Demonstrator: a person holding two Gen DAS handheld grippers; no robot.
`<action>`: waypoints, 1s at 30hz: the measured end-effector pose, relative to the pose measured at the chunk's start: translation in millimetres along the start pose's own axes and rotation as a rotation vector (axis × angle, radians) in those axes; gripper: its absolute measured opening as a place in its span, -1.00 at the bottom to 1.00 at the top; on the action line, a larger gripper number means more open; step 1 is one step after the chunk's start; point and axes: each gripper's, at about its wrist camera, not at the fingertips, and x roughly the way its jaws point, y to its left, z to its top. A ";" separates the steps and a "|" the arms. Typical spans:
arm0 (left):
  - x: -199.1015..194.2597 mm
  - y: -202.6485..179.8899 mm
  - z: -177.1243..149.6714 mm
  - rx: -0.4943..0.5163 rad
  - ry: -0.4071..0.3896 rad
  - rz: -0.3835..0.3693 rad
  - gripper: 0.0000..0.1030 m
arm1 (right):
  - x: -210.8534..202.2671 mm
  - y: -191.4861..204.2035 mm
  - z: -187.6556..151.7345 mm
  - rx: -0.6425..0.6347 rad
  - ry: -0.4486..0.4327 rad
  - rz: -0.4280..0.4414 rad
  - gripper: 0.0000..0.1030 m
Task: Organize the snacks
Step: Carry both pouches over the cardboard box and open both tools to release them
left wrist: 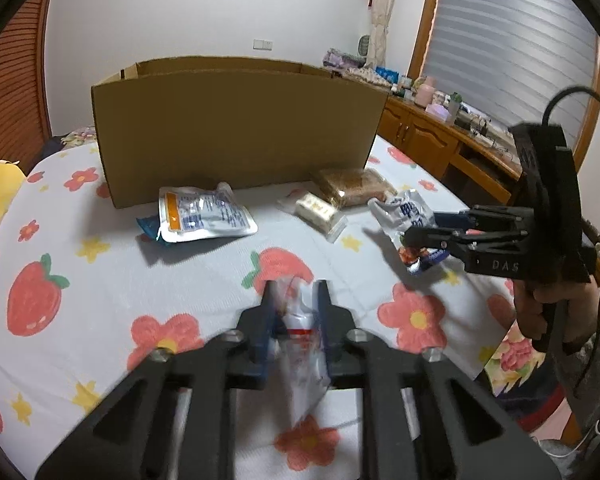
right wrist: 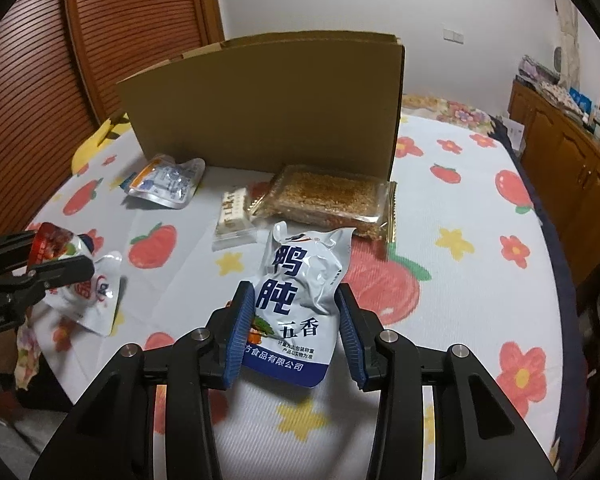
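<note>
Left tongs (left wrist: 294,300) clamp a red-and-white snack pouch (left wrist: 300,320); right tongs (right wrist: 296,320) pinch a blue-and-white pouch (right wrist: 300,292), both held above the flowered bed (right wrist: 460,264). At 12 o'clock stands the cardboard box (right wrist: 268,112); before it lie a granola pack (right wrist: 328,200), small bar (right wrist: 232,212), and silver pouch (right wrist: 164,180).

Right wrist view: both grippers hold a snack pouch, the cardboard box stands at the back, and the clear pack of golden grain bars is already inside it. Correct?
Not quite. The grain bar pack lies on the sheet in front of the cardboard box, as the right wrist view shows. The rest holds: the right gripper holds the white and blue pouch, the left gripper the red and white pouch.
</note>
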 end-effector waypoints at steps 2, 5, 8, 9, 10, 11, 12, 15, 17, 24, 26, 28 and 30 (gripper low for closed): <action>-1.9 -0.6 2.3 0.002 -0.009 0.001 -0.78 | -3.0 0.4 -0.2 0.004 -0.007 0.004 -0.20; -2.1 -1.0 2.8 0.007 -0.013 -0.002 -0.80 | -8.1 1.4 -0.2 0.005 -0.019 0.003 -0.20; -3.1 -0.6 3.0 0.003 -0.022 -0.009 -0.81 | -10.9 3.3 -0.2 0.002 -0.025 0.007 -0.20; -4.2 -0.8 3.2 0.002 -0.025 -0.010 -0.82 | -12.2 4.1 -0.1 0.001 -0.028 0.008 -0.20; -5.1 -0.8 3.4 0.003 -0.027 -0.011 -0.82 | -13.4 4.8 0.2 0.002 -0.031 0.008 -0.20; -5.9 -0.8 4.2 0.001 -0.029 -0.012 -0.82 | -14.8 5.6 0.8 0.001 -0.036 0.010 -0.20; -6.1 -1.2 4.6 -0.001 -0.031 -0.013 -0.82 | -16.7 6.7 1.4 0.000 -0.041 0.014 -0.20; -9.7 -2.2 8.5 0.002 -0.047 -0.008 -0.82 | -21.7 9.5 3.5 -0.005 -0.056 0.017 -0.20; -11.9 -3.0 10.7 0.006 -0.055 -0.005 -0.82 | -24.7 10.9 5.3 -0.009 -0.064 0.019 -0.20; -21.0 -2.7 25.9 0.027 -0.096 0.011 -0.82 | -35.9 11.1 13.3 -0.009 -0.095 0.022 -0.20; -24.5 -1.1 32.3 0.033 -0.111 0.020 -0.82 | -40.1 10.8 16.1 -0.010 -0.105 0.022 -0.20; -27.7 0.3 38.4 0.038 -0.124 0.029 -0.82 | -43.0 10.9 18.7 -0.013 -0.114 0.020 -0.20; -29.9 1.1 43.1 0.042 -0.135 0.039 -0.82 | -46.6 11.2 21.9 -0.015 -0.124 0.020 -0.20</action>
